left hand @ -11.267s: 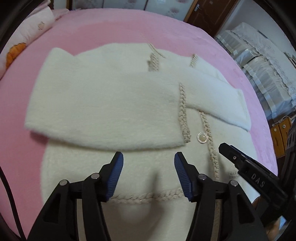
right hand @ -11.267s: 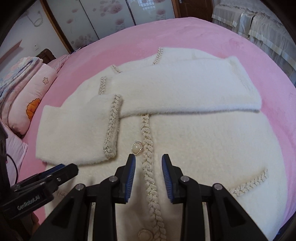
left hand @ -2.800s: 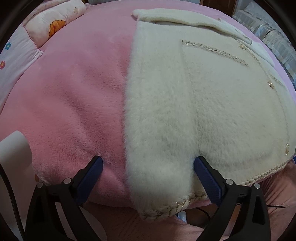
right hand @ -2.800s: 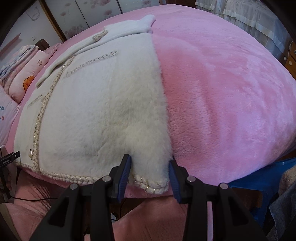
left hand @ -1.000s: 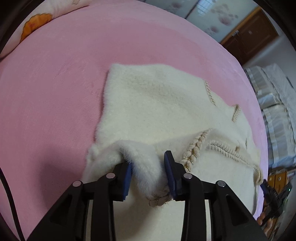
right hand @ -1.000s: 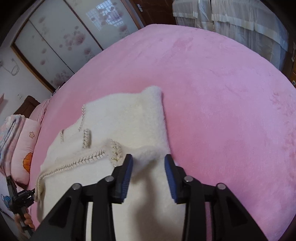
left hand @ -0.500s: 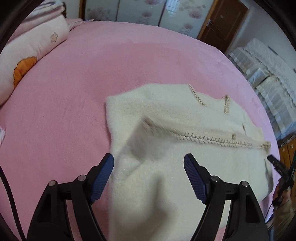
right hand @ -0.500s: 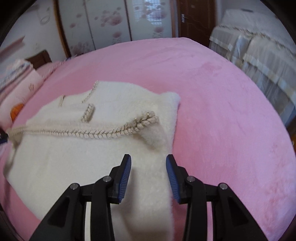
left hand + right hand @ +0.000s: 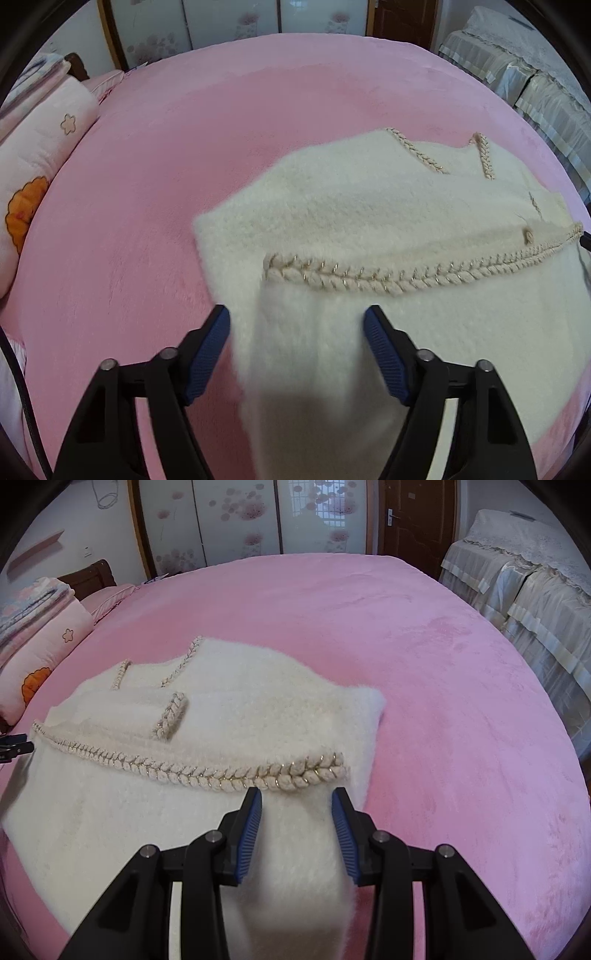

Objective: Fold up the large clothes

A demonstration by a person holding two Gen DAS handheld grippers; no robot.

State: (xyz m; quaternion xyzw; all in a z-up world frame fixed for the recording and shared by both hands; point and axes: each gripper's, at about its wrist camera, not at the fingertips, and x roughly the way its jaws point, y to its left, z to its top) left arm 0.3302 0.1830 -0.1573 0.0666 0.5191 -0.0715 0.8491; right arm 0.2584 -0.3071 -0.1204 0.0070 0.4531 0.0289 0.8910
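Note:
A cream fluffy jacket point(image 9: 369, 221) point(image 9: 240, 709) lies folded in half on the pink bed point(image 9: 147, 166). Its braided hem point(image 9: 369, 282) point(image 9: 221, 775) runs flat across the top layer. My left gripper point(image 9: 295, 321) hovers over the near left part of the fold. Its jaws stand wide and are closing, with fabric under the gap and neither pad pressing on it. My right gripper point(image 9: 297, 801) sits just short of the hem's right end. Its jaws are partly apart, and the fluffy top layer lies flat between the pads without being bunched or lifted.
A pink pillow with an orange flower point(image 9: 33, 166) point(image 9: 40, 664) lies at the bed's left edge. A second bed under pale lace covers point(image 9: 535, 590) stands to the right. Sliding wardrobe doors point(image 9: 240, 524) and a brown door point(image 9: 413, 520) are behind.
One second ago each gripper held a hem corner of the jacket. Both corners have been let go and the hem now lies flat. The left jaws swung wide, and both wrists rolled.

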